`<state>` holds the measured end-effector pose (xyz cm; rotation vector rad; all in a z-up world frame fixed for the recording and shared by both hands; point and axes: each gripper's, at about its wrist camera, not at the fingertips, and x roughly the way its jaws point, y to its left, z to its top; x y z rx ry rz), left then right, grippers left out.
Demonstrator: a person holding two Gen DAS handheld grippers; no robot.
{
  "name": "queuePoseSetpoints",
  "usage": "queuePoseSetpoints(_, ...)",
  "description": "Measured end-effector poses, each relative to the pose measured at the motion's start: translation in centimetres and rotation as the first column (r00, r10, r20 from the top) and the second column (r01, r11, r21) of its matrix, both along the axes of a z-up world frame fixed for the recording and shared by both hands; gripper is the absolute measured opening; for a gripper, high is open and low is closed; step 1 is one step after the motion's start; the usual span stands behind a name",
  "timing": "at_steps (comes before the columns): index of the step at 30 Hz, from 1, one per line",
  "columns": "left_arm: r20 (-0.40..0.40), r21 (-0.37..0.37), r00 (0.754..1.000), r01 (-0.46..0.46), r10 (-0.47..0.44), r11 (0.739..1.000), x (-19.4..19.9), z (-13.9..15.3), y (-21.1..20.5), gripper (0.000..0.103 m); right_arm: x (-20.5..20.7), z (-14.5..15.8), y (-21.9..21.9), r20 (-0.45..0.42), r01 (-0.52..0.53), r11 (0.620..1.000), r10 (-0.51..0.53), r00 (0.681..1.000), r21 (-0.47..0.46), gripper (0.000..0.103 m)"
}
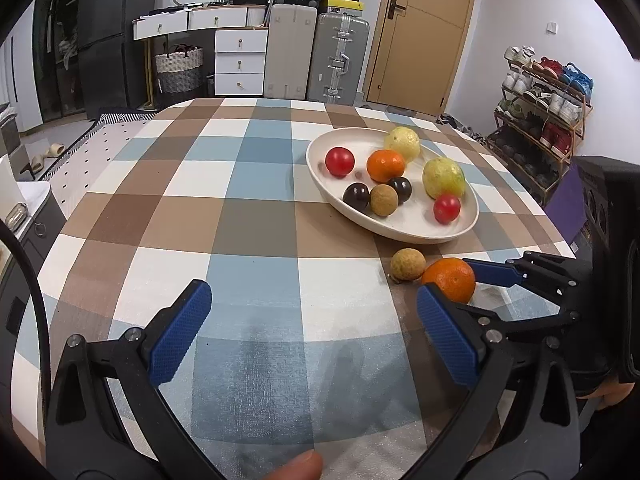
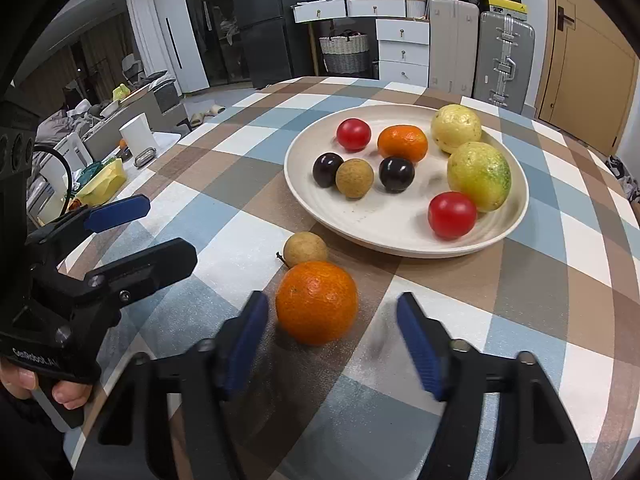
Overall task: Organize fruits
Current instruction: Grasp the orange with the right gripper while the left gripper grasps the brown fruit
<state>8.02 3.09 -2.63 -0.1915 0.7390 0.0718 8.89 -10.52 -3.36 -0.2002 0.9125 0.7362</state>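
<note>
A white plate [image 2: 400, 240] on the checked tablecloth holds several fruits: two red ones, an orange, two dark plums, a brown longan and two yellow-green guavas. On the cloth in front of the plate lie a loose orange [image 2: 317, 302] and a small brown longan [image 2: 305, 249], touching each other. My right gripper [image 2: 332, 320] is open, its blue pads [image 2: 416, 344] just short of the loose orange, on either side. My left gripper [image 1: 314, 300] is open and empty over bare cloth to the left of the loose orange [image 1: 450, 279] and longan [image 1: 407, 264]. The plate [image 1: 420, 232] lies beyond.
The table edge curves close on the left in the right wrist view, with a cluttered sofa and side table [image 2: 100, 152] beyond. Suitcases [image 1: 316, 56], drawers and a door stand behind the table. A shoe rack [image 1: 540, 120] is to the right.
</note>
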Motion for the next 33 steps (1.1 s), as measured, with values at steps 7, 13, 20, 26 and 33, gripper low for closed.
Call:
queuePoseSetpoints(7,-0.004,0.005,1.000,-0.001,0.001,1.000,0.1,-0.1,-0.1,0.102,-0.1,0.1,-0.1,-0.018,-0.018,0.999,0.019,1.000,0.040,0.050)
queuePoseSetpoints(13,-0.014,0.009,1.000,0.006,-0.006,1.000,0.3,-0.2,-0.2,0.102,-0.1,0.3,-0.6,-0.019,-0.010,0.998,0.012,1.000,0.067,0.040)
queuePoseSetpoints(20,-0.028,0.010,1.000,0.013,-0.013,1.000,0.6,-0.4,-0.6,0.102,-0.6,1.2,-3.2,0.013,0.023,0.993,-0.025,1.000,0.120,0.039)
queuePoseSetpoints(26,-0.056,-0.005,0.998,0.035,-0.035,0.999,1.9,-0.9,-1.6,0.102,-0.3,1.2,-5.2,0.017,0.067,0.992,-0.069,0.998,0.108,0.039)
queuePoseSetpoints(33,-0.088,0.013,0.992,0.096,-0.094,0.995,3.7,-1.3,-3.4,0.102,0.2,1.6,-6.5,0.008,0.081,0.989,-0.083,0.997,0.120,0.039)
